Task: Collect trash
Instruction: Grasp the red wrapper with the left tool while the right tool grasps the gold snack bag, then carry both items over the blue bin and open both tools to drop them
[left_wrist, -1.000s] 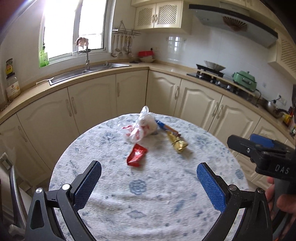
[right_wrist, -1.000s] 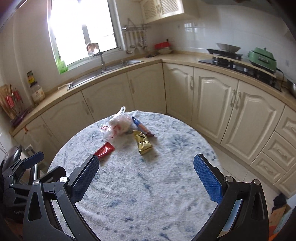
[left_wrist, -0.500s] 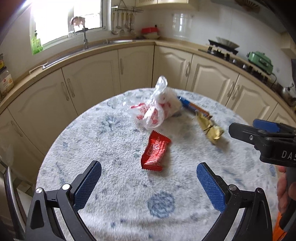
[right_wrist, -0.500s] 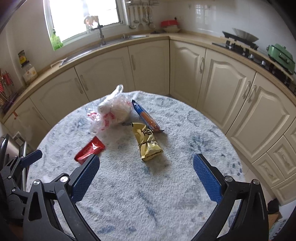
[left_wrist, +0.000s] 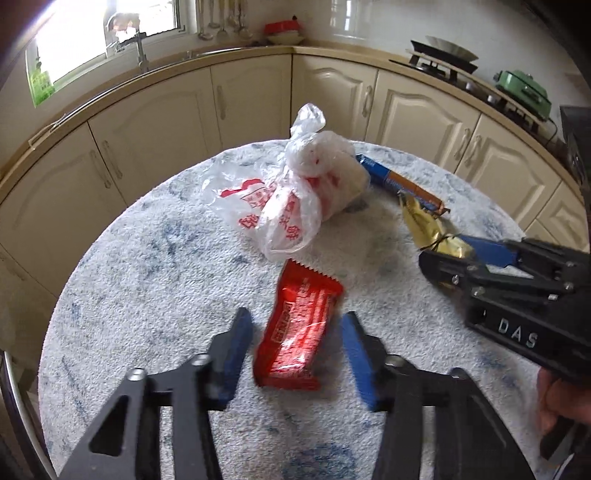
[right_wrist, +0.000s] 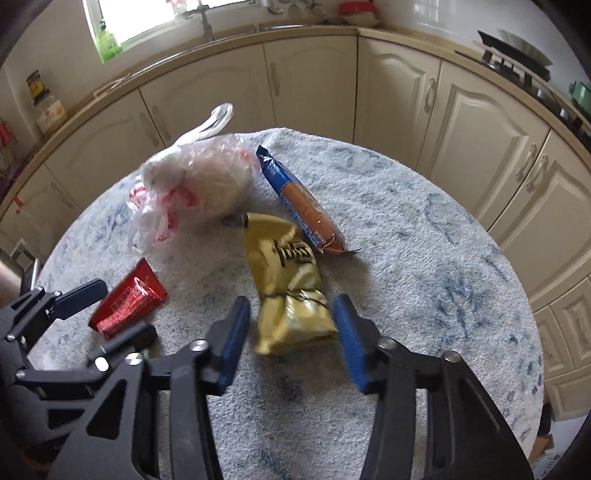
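A red wrapper (left_wrist: 301, 321) lies on the round table (left_wrist: 155, 280) between the fingers of my left gripper (left_wrist: 295, 350), which is open with small gaps on both sides. A gold wrapper (right_wrist: 291, 291) lies between the fingers of my right gripper (right_wrist: 291, 339), also open and not touching it. A tied white plastic bag (left_wrist: 299, 195) with red print and a blue-and-orange wrapper (right_wrist: 301, 203) lie farther back. The red wrapper (right_wrist: 127, 304) and the left gripper (right_wrist: 122, 325) show in the right wrist view. The right gripper (left_wrist: 469, 258) shows in the left wrist view over the gold wrapper (left_wrist: 432, 229).
The table carries a white-and-blue cloth (right_wrist: 424, 258). Cream kitchen cabinets (left_wrist: 236, 107) curve behind it, with a sink (left_wrist: 136, 48) under a window and a stove (left_wrist: 443, 55) at right. A chair frame (right_wrist: 22, 266) stands at the table's left.
Both grippers moved forward and down to the table and narrowed, the left around the red wrapper and the right around the gold wrapper.
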